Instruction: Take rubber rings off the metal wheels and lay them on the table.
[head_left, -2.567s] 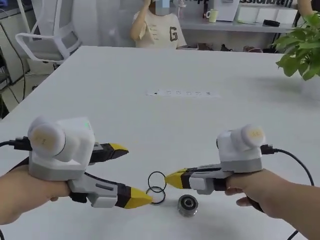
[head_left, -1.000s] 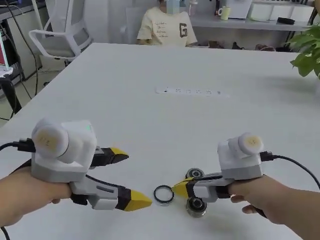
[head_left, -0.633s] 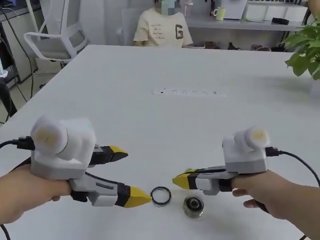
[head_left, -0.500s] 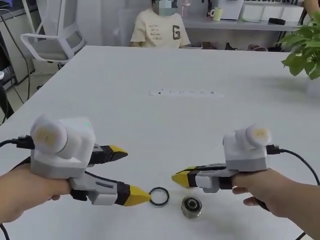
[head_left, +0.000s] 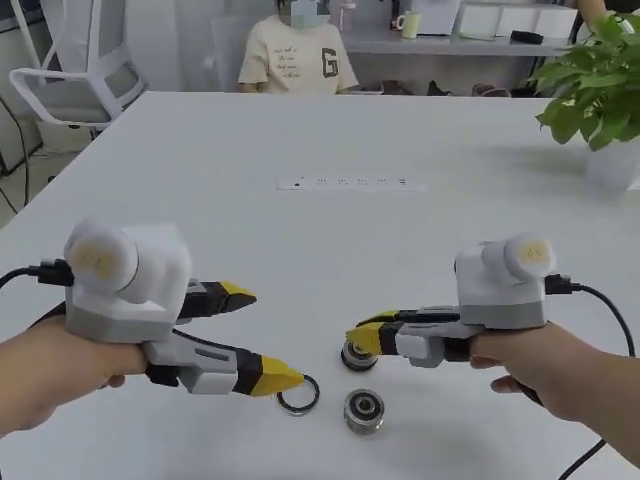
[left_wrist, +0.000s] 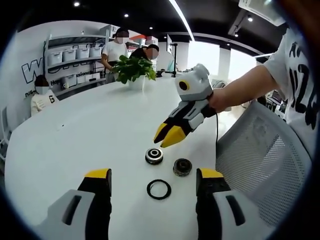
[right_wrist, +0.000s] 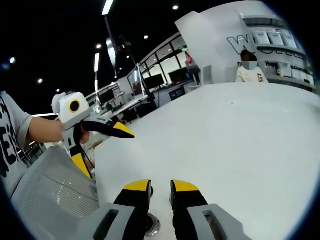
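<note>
Where the ring lies: flat and loose on the table, just beside the left gripper's lower tip; in the left gripper view it sits ahead of that gripper, between its two jaws.
Left gripper: held low over the table, jaws spread wide, nothing in them.
Right gripper: jaws drawn together to a thin slit with nothing between them; tips right over the far wheel, and I cannot tell whether they touch it.
Far wheel: on the table, partly hidden by the right gripper's tips; the left gripper view shows it with a dark outer rim.
Near wheel: on the table, near the far wheel but apart from it, to the right of the ring.
Grippers: tips point toward each other, apart, with ring and wheels between them.
Backdrop: power strip mid-table, plant at the far right.
</note>
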